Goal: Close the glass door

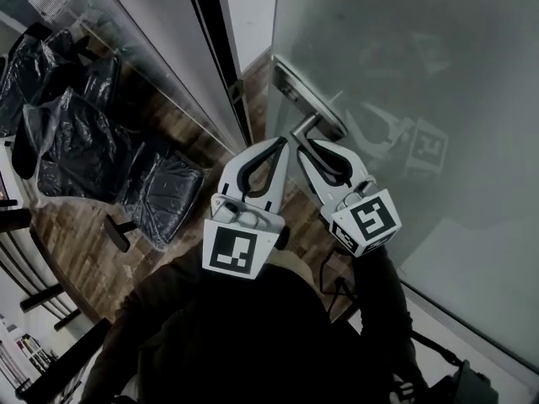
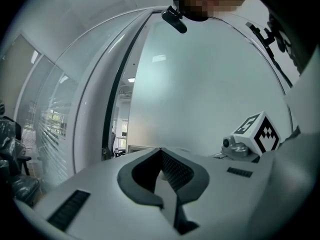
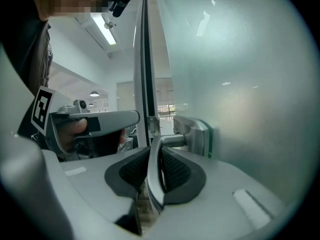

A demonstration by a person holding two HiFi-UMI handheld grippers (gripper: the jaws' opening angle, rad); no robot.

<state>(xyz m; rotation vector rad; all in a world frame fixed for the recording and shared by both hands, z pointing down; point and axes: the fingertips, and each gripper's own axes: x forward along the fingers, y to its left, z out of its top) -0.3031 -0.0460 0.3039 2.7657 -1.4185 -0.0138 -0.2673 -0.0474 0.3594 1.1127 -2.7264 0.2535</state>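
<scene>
Office-type room here: wood-look floor [image 1: 84,242], and a bunch of chairs [image 1: 76,133] wrapped in black plastic over at 9 to 10 o'clock in the head view. The frosted glass door [image 1: 421,74] fills everything from about 12 round to 4 o'clock, and the dark door frame [image 1: 215,49] runs up toward 11. The right gripper [image 1: 310,144] is clamped on the metal lever handle [image 1: 316,124]. Its own view shows the lever [image 3: 152,184] pinched between both pads, with the backplate [image 3: 197,134] at roughly 1 o'clock from the jaws. The left gripper [image 1: 278,146] sits just beside it at 9 o'clock, its jaws together at the tips and nothing between them. My read on handling: a full glass panel like this is probably heavy and rigid, so it'll swing slow and carry momentum, and I wouldn't let it slam. The glass face looks slick with nothing to grab, and polished metal can slip too. The lever is the only sensible hold, gripped well in on the bar rather than out at its free end.
</scene>
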